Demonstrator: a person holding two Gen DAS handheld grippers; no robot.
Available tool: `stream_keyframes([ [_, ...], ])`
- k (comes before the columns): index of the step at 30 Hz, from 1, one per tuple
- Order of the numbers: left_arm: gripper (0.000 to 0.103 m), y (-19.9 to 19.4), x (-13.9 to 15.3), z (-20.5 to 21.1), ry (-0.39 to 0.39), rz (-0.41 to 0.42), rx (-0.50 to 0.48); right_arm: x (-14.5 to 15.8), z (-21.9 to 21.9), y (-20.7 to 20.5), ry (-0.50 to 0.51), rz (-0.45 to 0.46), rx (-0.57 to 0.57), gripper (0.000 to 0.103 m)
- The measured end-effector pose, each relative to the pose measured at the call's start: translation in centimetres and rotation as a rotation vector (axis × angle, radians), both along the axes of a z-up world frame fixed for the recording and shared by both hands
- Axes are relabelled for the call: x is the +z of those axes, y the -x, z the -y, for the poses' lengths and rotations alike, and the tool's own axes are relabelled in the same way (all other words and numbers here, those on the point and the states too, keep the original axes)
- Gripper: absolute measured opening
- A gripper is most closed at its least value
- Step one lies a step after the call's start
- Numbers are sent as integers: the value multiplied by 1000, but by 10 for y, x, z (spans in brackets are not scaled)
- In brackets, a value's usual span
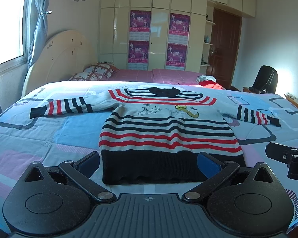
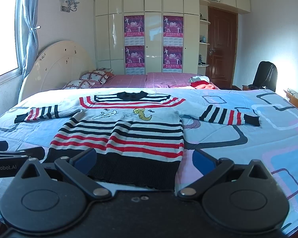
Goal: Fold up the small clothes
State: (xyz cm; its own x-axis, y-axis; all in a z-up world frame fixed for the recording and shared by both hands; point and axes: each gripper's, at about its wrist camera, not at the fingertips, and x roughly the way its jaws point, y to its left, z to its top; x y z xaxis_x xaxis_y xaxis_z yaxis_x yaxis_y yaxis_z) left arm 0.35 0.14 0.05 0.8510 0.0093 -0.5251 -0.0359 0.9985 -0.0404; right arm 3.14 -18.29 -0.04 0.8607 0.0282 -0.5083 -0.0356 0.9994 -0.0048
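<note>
Striped knit sweater [image 1: 168,130] lay flat on bed [image 1: 49,130], unfolded; both hand-held grippers, left [image 1: 149,162] and right [image 2: 145,158], released at 6 o'clock hem; sleeve grasp likely next.

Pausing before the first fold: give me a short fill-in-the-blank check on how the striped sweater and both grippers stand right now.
1. The striped sweater lies flat on the quilt with both sleeves spread ____.
2. The left gripper has its jaws ____, holding nothing.
3. The sweater's black hem is the edge ____ to the right gripper.
4. The sweater's collar is coloured ____.

Missing words: outward; open; nearest; black
</note>
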Motion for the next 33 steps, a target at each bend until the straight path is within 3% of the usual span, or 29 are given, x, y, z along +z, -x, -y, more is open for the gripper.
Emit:
stream_keyframes([
  [33, 103, -2, -1, -1, 2, -4, 3, -3, 2, -3, 8, 2, 7, 102],
])
